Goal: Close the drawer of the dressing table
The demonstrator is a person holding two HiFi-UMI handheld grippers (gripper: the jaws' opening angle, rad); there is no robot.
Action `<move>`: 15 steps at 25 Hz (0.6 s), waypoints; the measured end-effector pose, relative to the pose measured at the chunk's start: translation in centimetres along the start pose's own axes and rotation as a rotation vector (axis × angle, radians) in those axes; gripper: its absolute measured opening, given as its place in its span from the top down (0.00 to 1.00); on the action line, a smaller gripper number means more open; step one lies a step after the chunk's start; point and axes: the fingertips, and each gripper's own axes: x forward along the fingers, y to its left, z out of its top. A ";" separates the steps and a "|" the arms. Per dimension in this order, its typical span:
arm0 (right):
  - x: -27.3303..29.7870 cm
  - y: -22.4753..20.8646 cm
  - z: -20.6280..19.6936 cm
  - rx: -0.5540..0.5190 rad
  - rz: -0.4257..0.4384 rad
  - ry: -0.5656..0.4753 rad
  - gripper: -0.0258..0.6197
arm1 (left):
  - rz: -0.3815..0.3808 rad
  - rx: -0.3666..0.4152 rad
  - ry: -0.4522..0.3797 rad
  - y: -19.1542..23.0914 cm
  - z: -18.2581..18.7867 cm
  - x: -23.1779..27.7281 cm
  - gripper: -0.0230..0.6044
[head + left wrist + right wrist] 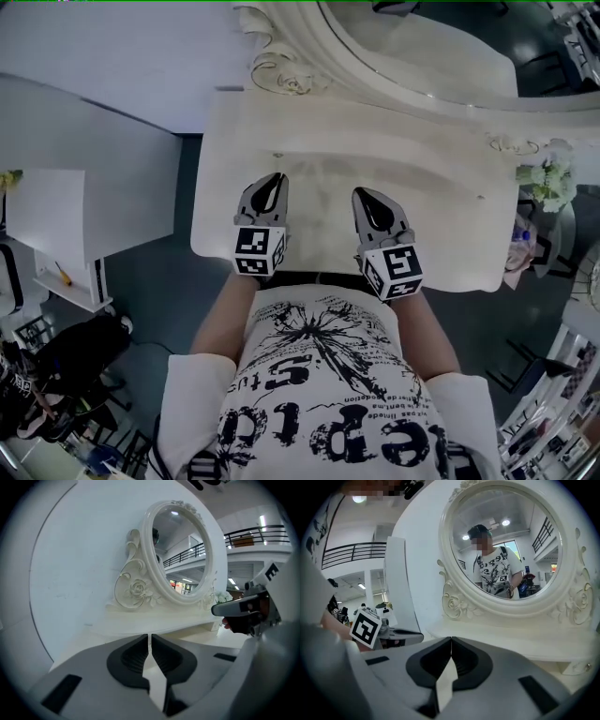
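No drawer front projects past the front edge of the dressing table (450,244) in the head view, so the drawer is either already pushed in or hidden under the top, and its contents cannot be seen. Your left gripper (278,178) hovers over the front of the tabletop, its jaws closing to a narrow slit with nothing between them. Your right gripper (358,194), just beside it, has its jaws together and empty. Next, check that the drawer sits flush; if not, lower a gripper to its front and push squarely toward the mirror (422,47).

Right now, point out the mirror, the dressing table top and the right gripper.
mirror (180,550): left gripper view, on the glass.
dressing table top (422,173): head view, bare surface beyond the grippers.
right gripper (364,193): head view, between its shut fingertips.
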 end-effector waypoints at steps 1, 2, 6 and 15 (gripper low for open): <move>-0.6 -0.1 0.3 -0.004 0.001 -0.011 0.93 | -0.005 0.014 -0.012 -0.5 0.6 -0.6 0.91; -1.2 -0.3 0.7 -0.004 0.000 -0.025 0.93 | -0.011 0.019 -0.024 -0.9 1.2 -1.2 0.91; -3.6 -0.9 1.9 0.021 0.013 -0.063 0.93 | -0.046 -0.017 -0.083 -3.1 3.6 -3.3 0.93; -8.3 -0.5 6.7 -0.053 0.027 -0.203 0.93 | -0.189 0.117 -0.184 -10.3 10.9 -6.4 0.93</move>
